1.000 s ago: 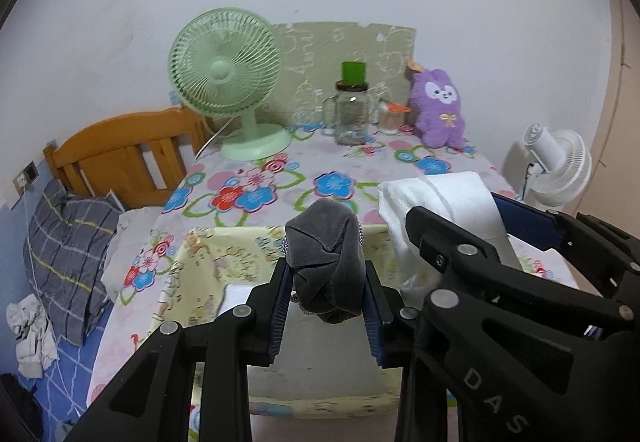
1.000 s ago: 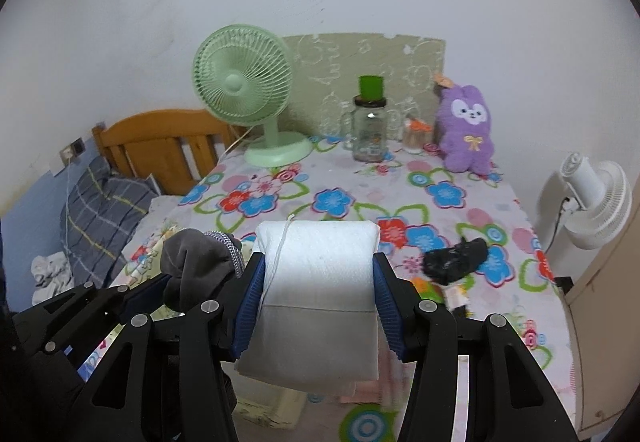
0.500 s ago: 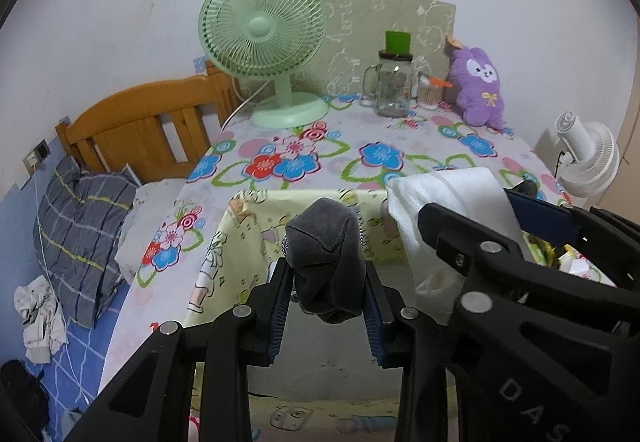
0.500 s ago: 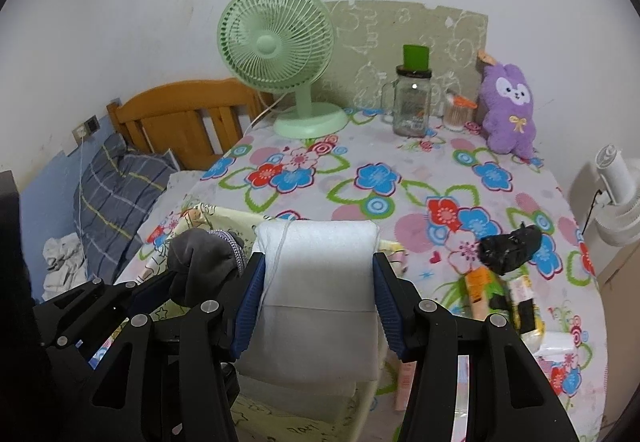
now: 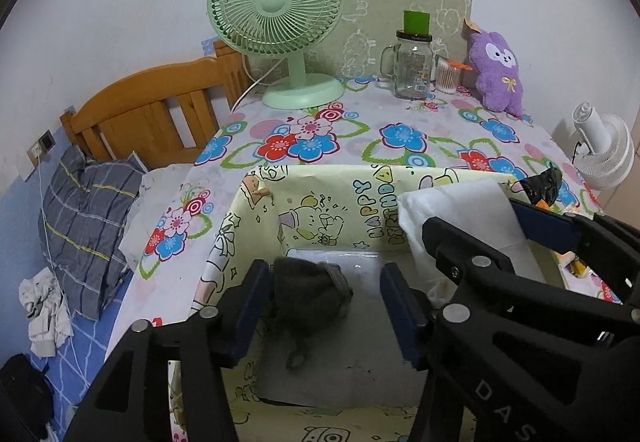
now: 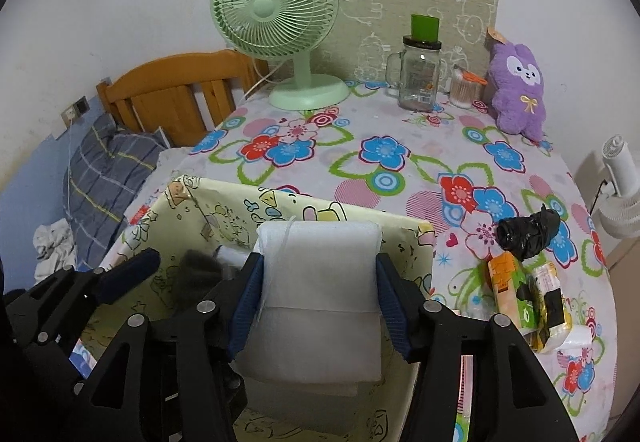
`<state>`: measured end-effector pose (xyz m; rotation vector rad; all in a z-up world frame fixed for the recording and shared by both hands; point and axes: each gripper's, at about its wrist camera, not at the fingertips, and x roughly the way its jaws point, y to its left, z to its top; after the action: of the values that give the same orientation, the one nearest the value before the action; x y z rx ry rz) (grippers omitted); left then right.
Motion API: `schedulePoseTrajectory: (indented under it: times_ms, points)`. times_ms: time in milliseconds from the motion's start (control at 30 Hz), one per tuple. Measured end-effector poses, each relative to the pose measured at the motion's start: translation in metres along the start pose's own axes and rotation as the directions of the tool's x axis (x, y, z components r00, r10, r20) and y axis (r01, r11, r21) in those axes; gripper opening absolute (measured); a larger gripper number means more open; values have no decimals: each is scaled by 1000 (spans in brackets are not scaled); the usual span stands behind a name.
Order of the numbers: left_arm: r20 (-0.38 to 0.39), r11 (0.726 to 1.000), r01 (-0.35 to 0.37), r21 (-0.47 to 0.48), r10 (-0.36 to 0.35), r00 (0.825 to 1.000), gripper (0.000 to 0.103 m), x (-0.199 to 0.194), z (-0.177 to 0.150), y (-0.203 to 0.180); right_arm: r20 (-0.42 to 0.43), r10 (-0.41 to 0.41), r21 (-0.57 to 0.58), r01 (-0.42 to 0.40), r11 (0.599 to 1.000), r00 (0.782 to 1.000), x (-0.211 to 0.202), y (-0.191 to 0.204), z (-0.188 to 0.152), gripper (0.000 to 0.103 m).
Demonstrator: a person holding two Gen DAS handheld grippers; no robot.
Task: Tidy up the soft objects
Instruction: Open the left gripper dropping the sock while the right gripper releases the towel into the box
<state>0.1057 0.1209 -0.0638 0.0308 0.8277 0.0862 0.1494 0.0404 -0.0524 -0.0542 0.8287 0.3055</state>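
A yellow cartoon-print box (image 5: 372, 186) stands open on the flowered table; its far wall also shows in the right wrist view (image 6: 280, 208). My left gripper (image 5: 324, 302) is open inside the box. A dark grey sock (image 5: 308, 292) lies between its fingers against the left pad, blurred in the right wrist view (image 6: 196, 272). My right gripper (image 6: 318, 306) is shut on a folded white foam sheet (image 6: 316, 282), held over the box's right side; the sheet also shows in the left wrist view (image 5: 460, 210).
A green fan (image 5: 280, 14), glass jar (image 5: 412, 62) and purple plush (image 5: 498, 72) stand at the table's back. A black bag (image 6: 528, 230) and snack packets (image 6: 528, 294) lie right of the box. A wooden headboard (image 5: 152, 114) and pillow are left.
Both grippers moved down and forward over the box. My left gripper opened and let the grey sock go; it now lies low in the box. The right still holds the foam.
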Motion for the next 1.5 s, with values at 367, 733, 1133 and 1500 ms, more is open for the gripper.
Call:
schedulePoseTrajectory:
  times_ms: [367, 733, 1133, 1500]
  points:
    - [-3, 999, 38, -35, -38, 999, 80, -5, 2, 3, 18, 14, 4, -14, 1000, 1000, -8, -1, 1, 88]
    - [67, 998, 42, -37, -39, 997, 91, -33, 6, -5, 79, 17, 9, -18, 1000, 997, -39, -7, 5, 96]
    - [158, 998, 48, -26, -43, 987, 103, -71, 8, -20, 165, -5, 0, 5, 1000, 986, -82, -16, 5, 103]
    - [187, 996, 91, -2, -89, 978, 103, -95, 4, -37, 202, -20, -4, 21, 1000, 979, -113, -27, -2, 103]
